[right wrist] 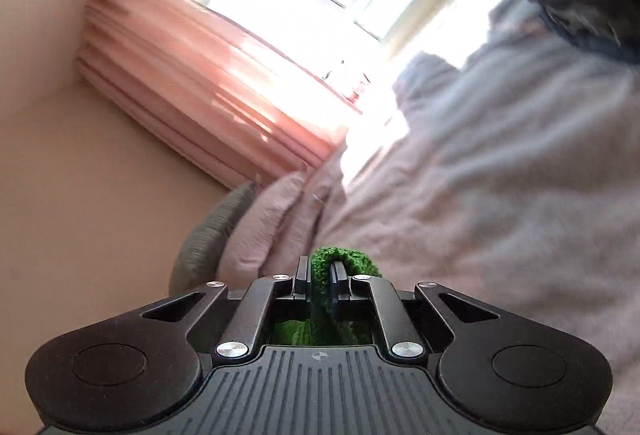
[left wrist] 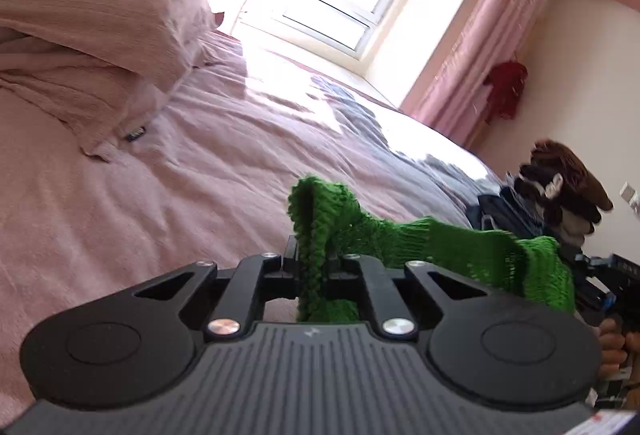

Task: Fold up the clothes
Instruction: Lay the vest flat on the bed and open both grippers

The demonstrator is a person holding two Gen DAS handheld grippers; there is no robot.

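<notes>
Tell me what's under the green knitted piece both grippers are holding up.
Under the green knit, stretched between the left gripper and the right gripper, lies the pink bedspread. The gripper bodies cover the area directly below, so anything lying there stays hidden.

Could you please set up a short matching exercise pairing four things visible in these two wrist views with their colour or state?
Column one:
1. knitted garment
2. curtain
3. left gripper
4. bedcover

Column two:
a. pinkish and wrinkled, spread over the bed
b. shut on the knit fabric
c. bright green, stretched in the air between the two grippers
d. salmon pink, hanging beside the window

Pairs: 1-c, 2-d, 3-b, 4-a. The right gripper is likewise shut on the garment's other end.
</notes>
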